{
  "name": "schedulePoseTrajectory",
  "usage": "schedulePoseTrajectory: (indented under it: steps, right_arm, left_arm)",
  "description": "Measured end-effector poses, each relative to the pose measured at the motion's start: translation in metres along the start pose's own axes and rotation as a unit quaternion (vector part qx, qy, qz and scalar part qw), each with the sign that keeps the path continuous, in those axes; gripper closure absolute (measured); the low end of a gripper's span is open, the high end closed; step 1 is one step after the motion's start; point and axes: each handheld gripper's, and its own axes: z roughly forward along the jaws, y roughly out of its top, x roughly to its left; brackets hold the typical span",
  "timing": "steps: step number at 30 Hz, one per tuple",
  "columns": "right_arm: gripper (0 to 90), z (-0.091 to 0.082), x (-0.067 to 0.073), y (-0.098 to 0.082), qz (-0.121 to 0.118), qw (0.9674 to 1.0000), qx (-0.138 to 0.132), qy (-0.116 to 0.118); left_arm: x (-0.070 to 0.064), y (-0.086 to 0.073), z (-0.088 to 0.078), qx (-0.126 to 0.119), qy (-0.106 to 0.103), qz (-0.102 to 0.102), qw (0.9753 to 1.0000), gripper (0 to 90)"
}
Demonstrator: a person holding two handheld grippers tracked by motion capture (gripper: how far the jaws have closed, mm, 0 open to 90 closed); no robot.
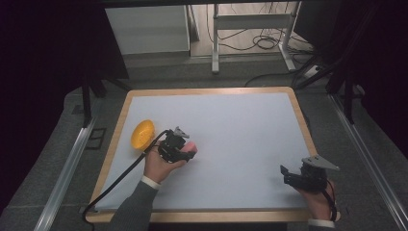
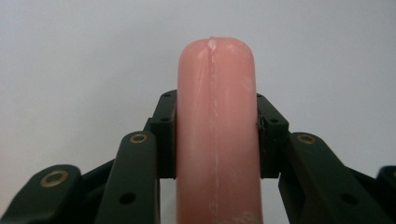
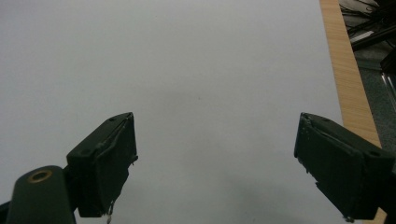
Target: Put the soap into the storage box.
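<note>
We clamp the left tool (image 2: 215,116) on the pink sausage (image 2: 215,130); the right tool (image 3: 215,163), jaws apart, sits at the worktop's (image 1: 231,125) four o'clock.

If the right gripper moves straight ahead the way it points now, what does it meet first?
Probably nothing: ahead of the right gripper, whose jaws stand open, lies bare white table surface. The way looks free as far as its view shows.

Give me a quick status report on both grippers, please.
Left gripper shut on pink sausage. Right gripper open, empty, over the white mat. Yellow bowl beside left hand; nothing in the way.
</note>
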Motion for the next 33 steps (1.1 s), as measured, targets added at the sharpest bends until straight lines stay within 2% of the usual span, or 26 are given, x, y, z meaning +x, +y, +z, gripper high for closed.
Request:
schedulePoseTrajectory:
  steps: [17, 33]
  right_arm:
    - [12.7, 0.001, -0.001, -0.001, 0.002, 1.0, 0.006, -0.002]
    - [12.7, 0.003, -0.002, -0.002, 0.005, 1.0, 0.008, -0.003]
  left_arm:
    - [0.023, -0.004, -0.024, -0.023, 0.021, -0.024, 0.9992, 60.1]
    - [0.044, -0.012, -0.037, -0.034, 0.035, -0.046, 0.9978, 60.1]
